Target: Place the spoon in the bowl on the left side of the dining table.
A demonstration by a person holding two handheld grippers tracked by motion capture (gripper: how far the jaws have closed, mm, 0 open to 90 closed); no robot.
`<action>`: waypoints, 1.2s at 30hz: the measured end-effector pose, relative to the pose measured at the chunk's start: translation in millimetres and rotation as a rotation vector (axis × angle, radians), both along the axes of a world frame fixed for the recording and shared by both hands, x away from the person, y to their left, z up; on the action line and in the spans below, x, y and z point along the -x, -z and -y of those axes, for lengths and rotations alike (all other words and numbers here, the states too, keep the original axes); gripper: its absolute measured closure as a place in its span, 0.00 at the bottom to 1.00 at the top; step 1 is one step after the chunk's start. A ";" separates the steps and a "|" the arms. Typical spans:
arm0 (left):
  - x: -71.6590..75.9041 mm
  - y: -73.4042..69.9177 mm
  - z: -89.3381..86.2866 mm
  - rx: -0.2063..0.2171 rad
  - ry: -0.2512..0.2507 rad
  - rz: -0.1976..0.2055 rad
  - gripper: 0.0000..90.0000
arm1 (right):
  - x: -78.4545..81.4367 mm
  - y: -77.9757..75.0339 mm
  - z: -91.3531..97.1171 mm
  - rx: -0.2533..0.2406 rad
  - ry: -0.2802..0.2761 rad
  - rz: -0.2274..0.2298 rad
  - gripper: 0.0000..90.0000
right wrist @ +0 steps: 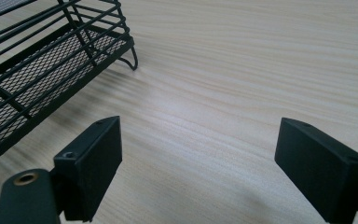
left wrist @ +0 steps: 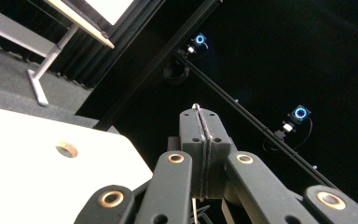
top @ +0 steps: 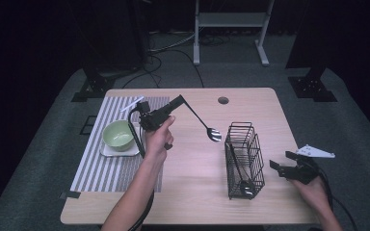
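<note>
Spoon (top: 203, 123) clamped by handle in left gripper (top: 177, 103) fingers, bowl slanting down-right toward wire caddy (top: 243, 159). Right gripper (top: 283, 169) fingers apart, beside caddy on counter (top: 188, 187).

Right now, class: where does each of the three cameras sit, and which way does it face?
High view: above, facing the wooden table; both forearms.
Left gripper view: on the left gripper, fingers shut on the black-handled metal spoon, facing dark backdrop.
Right gripper view: on the right gripper, facing the black wire caddy.
Shared: caddy, table.
</note>
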State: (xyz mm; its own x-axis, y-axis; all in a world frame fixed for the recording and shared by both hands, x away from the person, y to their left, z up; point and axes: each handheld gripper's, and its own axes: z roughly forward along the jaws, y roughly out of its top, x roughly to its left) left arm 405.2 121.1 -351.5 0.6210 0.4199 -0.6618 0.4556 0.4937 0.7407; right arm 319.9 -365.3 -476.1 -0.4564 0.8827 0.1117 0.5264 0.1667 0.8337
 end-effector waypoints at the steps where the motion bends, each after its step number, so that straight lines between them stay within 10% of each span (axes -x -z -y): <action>1: 0.1 0.2 -1.3 -0.004 -0.001 0.002 1.00 | 0.0 0.0 0.0 0.000 0.000 0.001 0.15; 36: 7.4 13.5 -50.6 0.008 -0.087 -0.019 1.00 | -1.2 0.8 -1.8 0.004 0.001 -0.005 0.15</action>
State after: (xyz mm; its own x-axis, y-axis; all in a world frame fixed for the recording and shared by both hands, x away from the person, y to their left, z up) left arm 397.9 171.7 -364.9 0.5698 0.4664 -0.6767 0.4241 0.5384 0.7282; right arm 321.1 -363.5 -477.0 -0.4547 0.8838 0.1102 0.5311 0.1698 0.8301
